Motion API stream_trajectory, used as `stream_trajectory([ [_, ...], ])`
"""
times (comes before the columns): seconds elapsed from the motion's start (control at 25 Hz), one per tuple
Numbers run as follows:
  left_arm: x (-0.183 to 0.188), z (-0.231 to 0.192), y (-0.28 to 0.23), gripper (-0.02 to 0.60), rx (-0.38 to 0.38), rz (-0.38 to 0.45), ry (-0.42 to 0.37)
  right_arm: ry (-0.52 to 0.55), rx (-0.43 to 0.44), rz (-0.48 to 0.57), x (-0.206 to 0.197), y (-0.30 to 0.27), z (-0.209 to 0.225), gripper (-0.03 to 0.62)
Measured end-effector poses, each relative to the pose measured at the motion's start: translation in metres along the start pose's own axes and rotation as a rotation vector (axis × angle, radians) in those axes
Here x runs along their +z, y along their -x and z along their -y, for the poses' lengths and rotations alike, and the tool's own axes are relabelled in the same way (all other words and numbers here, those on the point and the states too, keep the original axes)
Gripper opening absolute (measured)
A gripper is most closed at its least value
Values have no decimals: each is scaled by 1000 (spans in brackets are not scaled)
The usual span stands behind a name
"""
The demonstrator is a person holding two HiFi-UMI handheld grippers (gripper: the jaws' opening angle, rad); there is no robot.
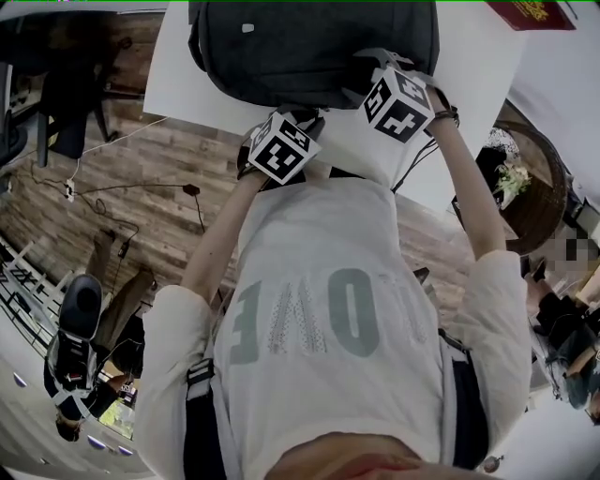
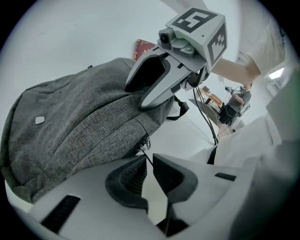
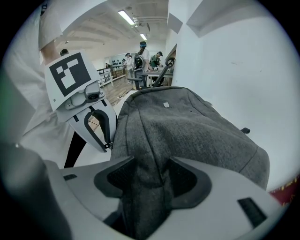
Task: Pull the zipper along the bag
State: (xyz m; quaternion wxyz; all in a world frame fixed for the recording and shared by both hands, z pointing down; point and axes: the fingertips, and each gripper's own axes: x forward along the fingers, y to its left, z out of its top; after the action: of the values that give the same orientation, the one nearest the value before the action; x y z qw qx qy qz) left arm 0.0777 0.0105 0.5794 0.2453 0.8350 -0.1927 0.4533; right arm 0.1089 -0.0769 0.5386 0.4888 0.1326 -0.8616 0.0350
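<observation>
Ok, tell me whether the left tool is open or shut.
Shut: tips of the left tool meet on the thin zipper pull from the bag.

Bag [image 2: 70, 122]: grey woven cloth, matt. Table [image 1: 478, 75]: smooth white.

A white table [image 1: 483, 84] stands on wood-plank floor [image 1: 141, 187] under ceiling strip lights [image 3: 125, 17].

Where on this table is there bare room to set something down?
Bare table lies right of the bag, up to the red book, and in a narrower strip left of the bag. The near edge is crowded: left claw pinches the zipper pull, right claw grips bag fabric.
</observation>
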Motion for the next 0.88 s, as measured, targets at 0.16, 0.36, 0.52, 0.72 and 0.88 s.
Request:
stream_trajectory([
  [0.16, -3, -1, 6, 38, 50, 15, -59, -1, 17, 17, 1, 2, -3, 245],
  [0.36, 14, -7, 47, 38, 91, 145, -20, -68, -59, 90, 12, 28, 8, 184],
  [0.52, 57, -41, 108, 38, 192, 327, -60, -127, -204, 199, 42, 76, 37, 159],
  [0.72, 135, -101, 186, 32, 387, 602, -78, -231, -449, 441, 96, 155, 74, 84],
  [0.88, 190, -114, 252, 28, 479, 878, -70, -362, -633, 611, 125, 200, 84, 49],
])
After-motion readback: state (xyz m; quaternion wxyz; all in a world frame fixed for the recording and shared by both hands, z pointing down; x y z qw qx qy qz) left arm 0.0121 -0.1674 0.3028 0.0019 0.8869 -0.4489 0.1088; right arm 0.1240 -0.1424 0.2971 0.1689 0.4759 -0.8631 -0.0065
